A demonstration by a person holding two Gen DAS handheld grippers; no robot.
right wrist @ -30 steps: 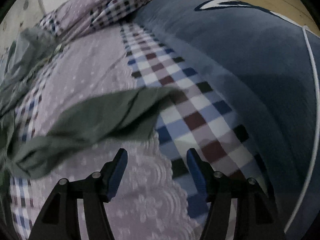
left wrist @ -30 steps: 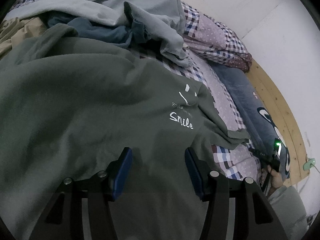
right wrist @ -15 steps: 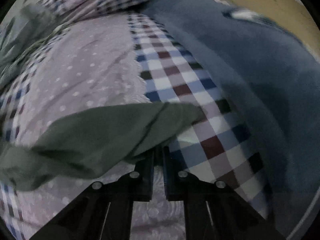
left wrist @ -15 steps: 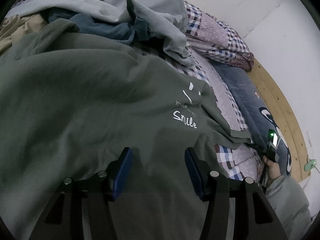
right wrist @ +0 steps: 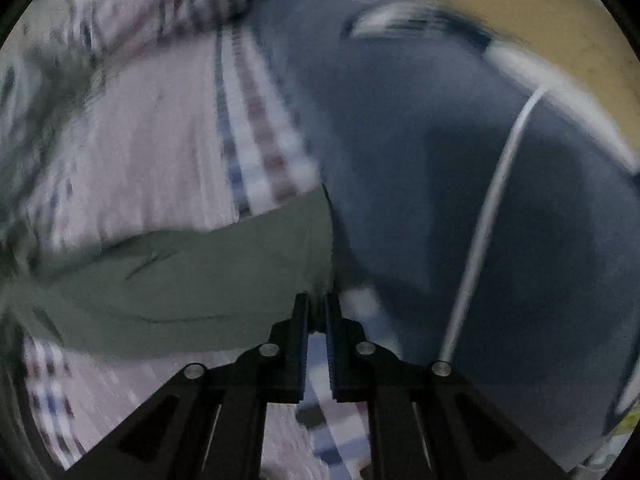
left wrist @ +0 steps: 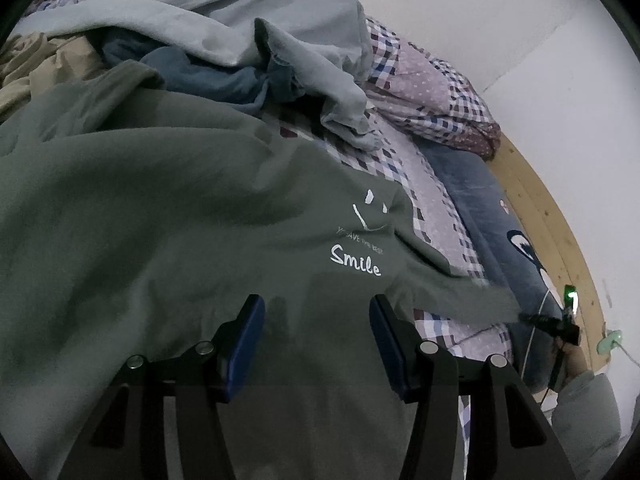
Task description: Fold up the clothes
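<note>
I'm clamping the right gripper [right wrist: 317,308] on the green T-shirt's sleeve [right wrist: 192,276], which is stretching leftward from its jaws; my left gripper [left wrist: 316,344] is hovering agape over the shirt body [left wrist: 160,220].

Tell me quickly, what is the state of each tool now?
Left tool: open, holding nothing, above the green shirt.
Right tool: closed on the shirt sleeve.

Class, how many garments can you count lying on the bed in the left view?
4: green Smile T-shirt in front, beige garment far left, blue garment behind, grey garment on top. More may be hidden.
</note>
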